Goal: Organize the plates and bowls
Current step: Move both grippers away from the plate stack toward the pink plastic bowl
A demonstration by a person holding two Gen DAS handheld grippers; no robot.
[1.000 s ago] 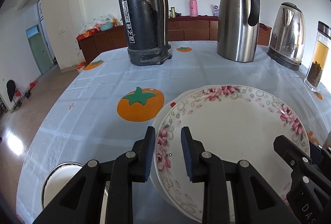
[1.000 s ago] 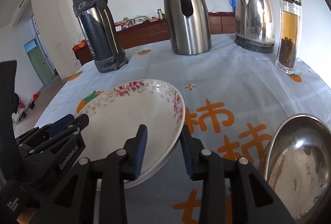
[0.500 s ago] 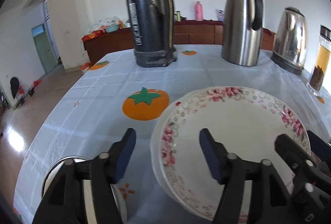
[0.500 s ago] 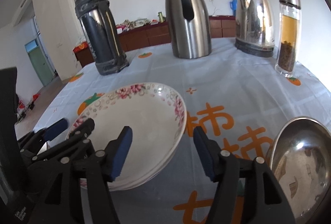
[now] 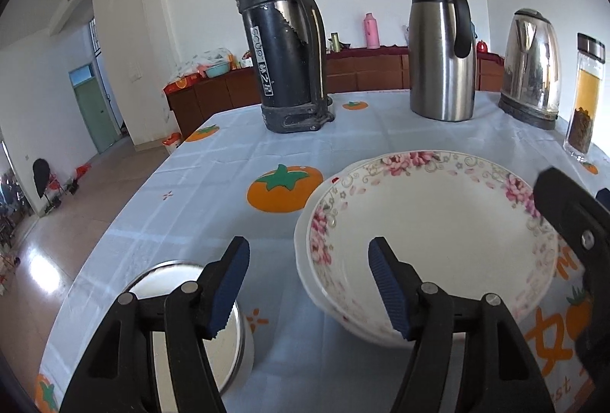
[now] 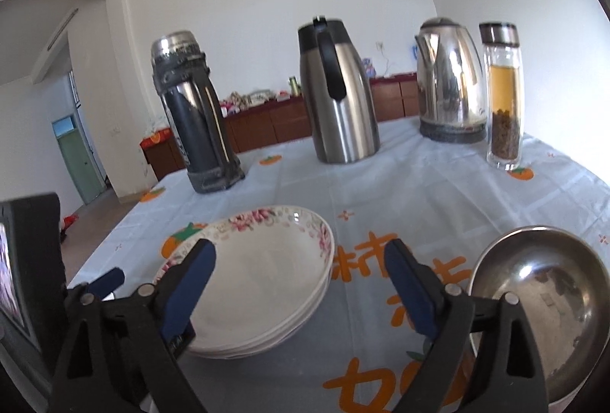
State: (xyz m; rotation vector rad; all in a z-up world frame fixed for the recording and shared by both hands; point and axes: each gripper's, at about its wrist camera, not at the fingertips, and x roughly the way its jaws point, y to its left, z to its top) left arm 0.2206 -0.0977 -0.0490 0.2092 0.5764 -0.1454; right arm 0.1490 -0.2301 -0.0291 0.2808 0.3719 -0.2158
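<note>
A stack of white plates with pink flower rims [image 5: 431,233] rests on the table; it also shows in the right wrist view [image 6: 263,275]. My left gripper [image 5: 309,283] is open, its right finger over the stack's near left rim, holding nothing. My right gripper [image 6: 301,283] is open and empty, raised just behind the stack's near right edge. A small steel bowl [image 5: 190,321] sits at the near left under the left finger. A large steel bowl [image 6: 541,302] lies at the near right.
At the back of the table stand a black thermos [image 5: 284,43], a steel carafe [image 5: 442,50], an electric kettle [image 5: 532,69] and a glass tea bottle [image 5: 585,96]. The tablecloth [image 5: 228,169] has orange persimmon prints. The table's left edge drops to the floor.
Both grippers have opened from around the top plate's rim and pulled back and up. The plate now lies on the stack.
</note>
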